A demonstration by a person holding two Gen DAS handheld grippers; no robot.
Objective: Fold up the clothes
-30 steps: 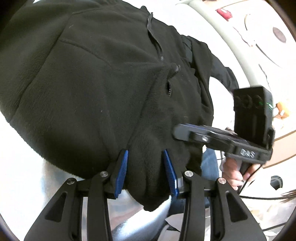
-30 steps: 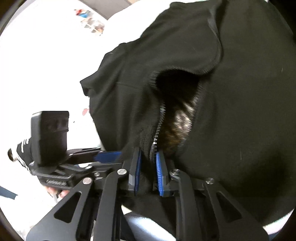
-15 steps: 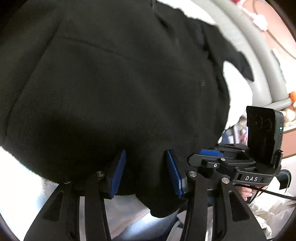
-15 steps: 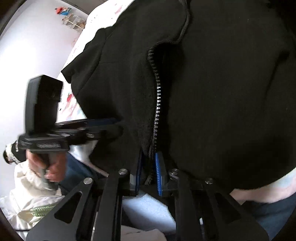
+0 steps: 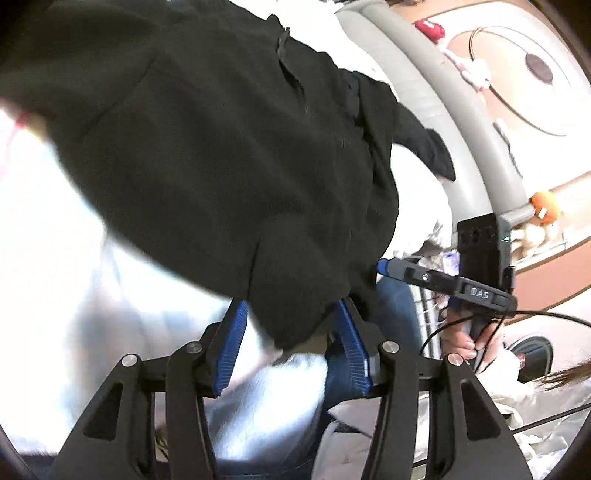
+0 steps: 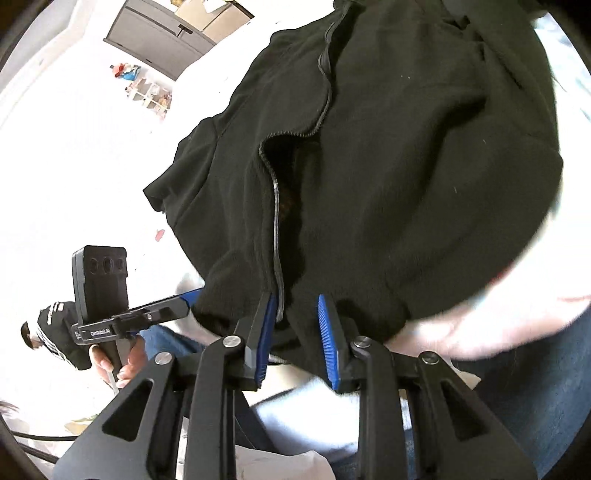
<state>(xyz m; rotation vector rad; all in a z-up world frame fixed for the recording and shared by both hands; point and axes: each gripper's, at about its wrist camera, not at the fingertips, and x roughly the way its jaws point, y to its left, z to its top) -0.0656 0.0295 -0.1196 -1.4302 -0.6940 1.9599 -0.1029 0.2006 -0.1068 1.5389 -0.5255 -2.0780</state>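
Observation:
A black fleece zip jacket (image 5: 229, 155) lies spread over a white surface and fills both views (image 6: 406, 166). Its zipper (image 6: 277, 236) runs down toward my right gripper. My left gripper (image 5: 291, 314) is open; the jacket's lower corner hangs loose between its blue pads (image 5: 231, 347). My right gripper (image 6: 297, 310) is open, with the hem by the zipper lying between its blue pads (image 6: 328, 343). The right gripper also shows in the left wrist view (image 5: 384, 266), and the left gripper in the right wrist view (image 6: 192, 295).
A grey padded rail (image 5: 443, 110) curves along the far side of the white surface (image 5: 48, 229). The person's jeans (image 5: 395, 306) are close under the grippers. A cable (image 5: 535, 317) trails from the right gripper. A grey cabinet (image 6: 159, 33) stands far back.
Both grippers' jaws have opened wider and the jacket edge has slipped out of the right gripper's pinch. The jacket has dropped lower onto the white surface.

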